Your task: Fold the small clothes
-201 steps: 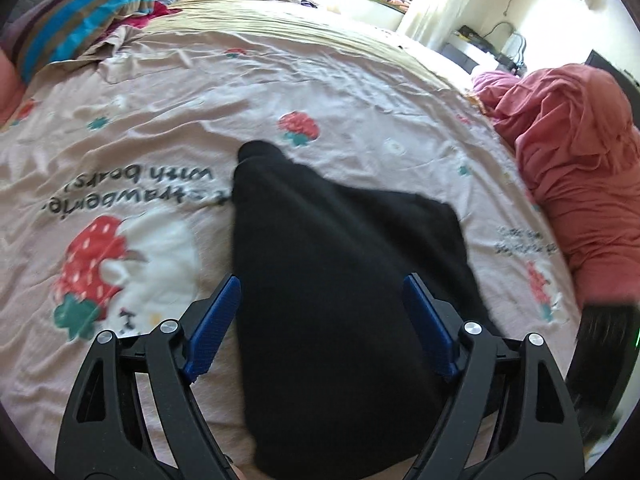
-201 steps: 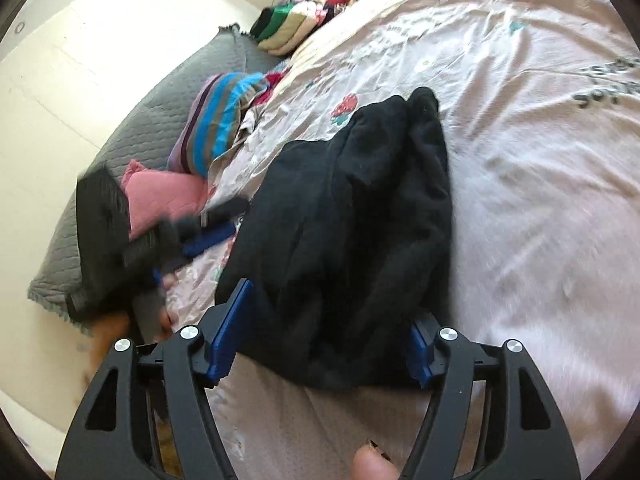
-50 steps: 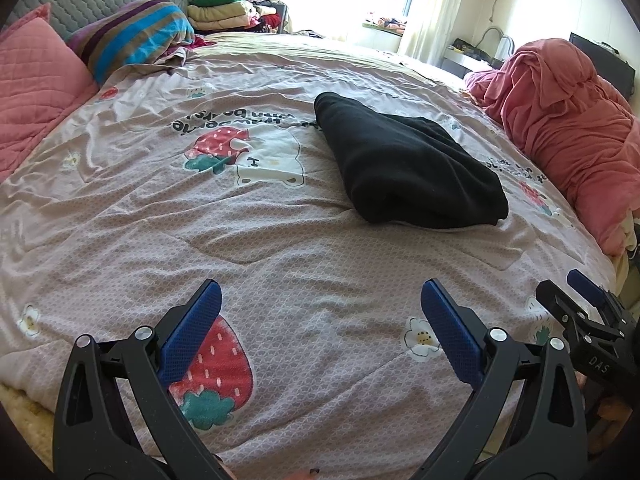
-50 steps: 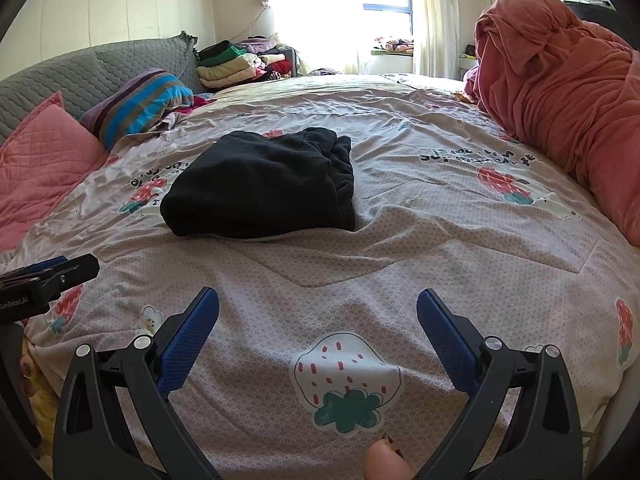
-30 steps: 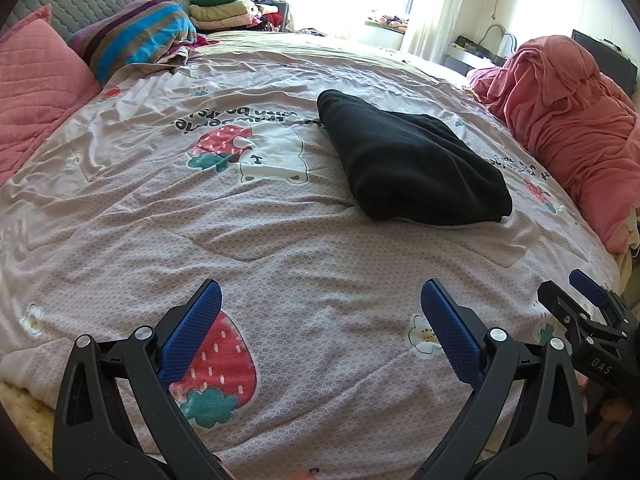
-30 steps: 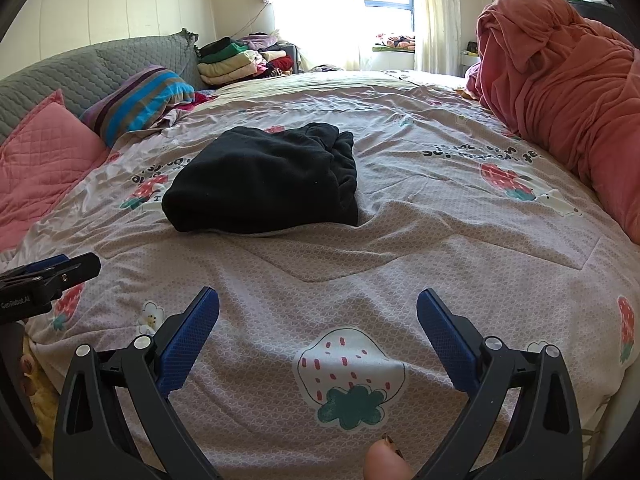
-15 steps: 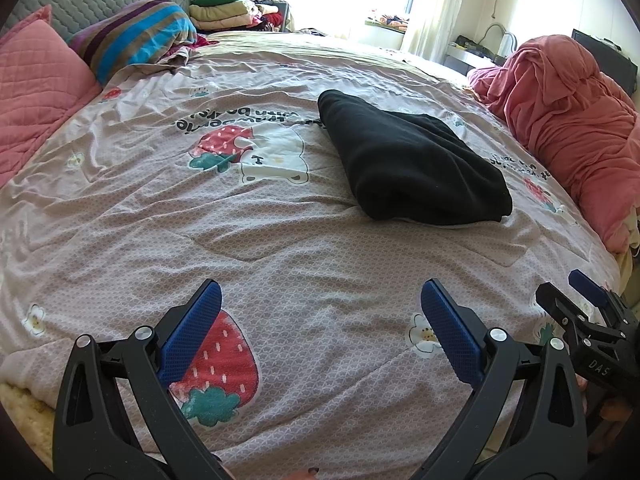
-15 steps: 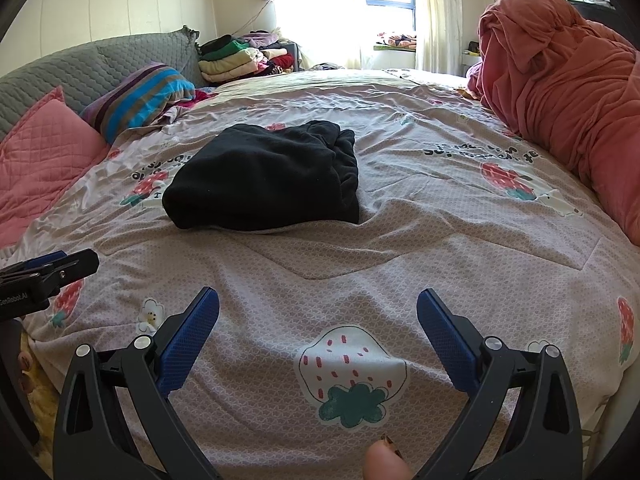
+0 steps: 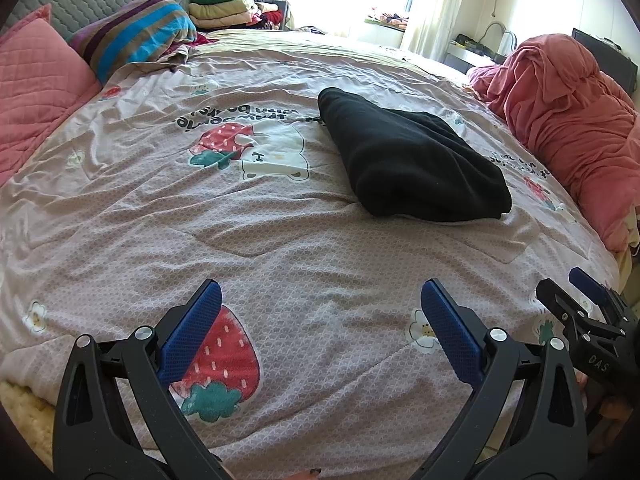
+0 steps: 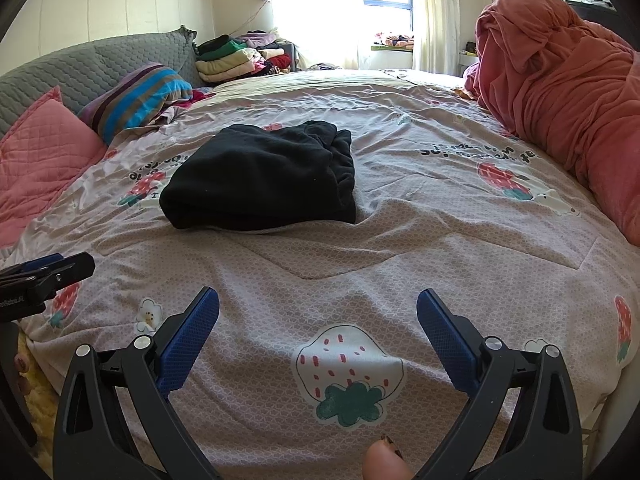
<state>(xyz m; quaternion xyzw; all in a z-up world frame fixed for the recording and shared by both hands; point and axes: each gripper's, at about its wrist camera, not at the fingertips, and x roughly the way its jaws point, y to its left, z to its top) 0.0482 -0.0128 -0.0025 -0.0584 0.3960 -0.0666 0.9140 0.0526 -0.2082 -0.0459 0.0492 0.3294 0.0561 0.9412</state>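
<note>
Sitting folded on the bed (image 10: 400,248), the black cloth (image 10: 264,176) is well apart from both grippers; left gripper (image 9: 320,324) and right gripper (image 10: 318,324) have jaws spread wide, holding nothing. A bump or careless grab could undo the fold

A home bedroom is shown: a wide bed is covered by a pink strawberry-printed quilt (image 9: 280,240), with a pink quilted pillow (image 9: 36,92), a grey padded headboard (image 10: 100,68) and stacked folded clothes (image 10: 240,60) beside a sunlit window (image 10: 384,4).
</note>
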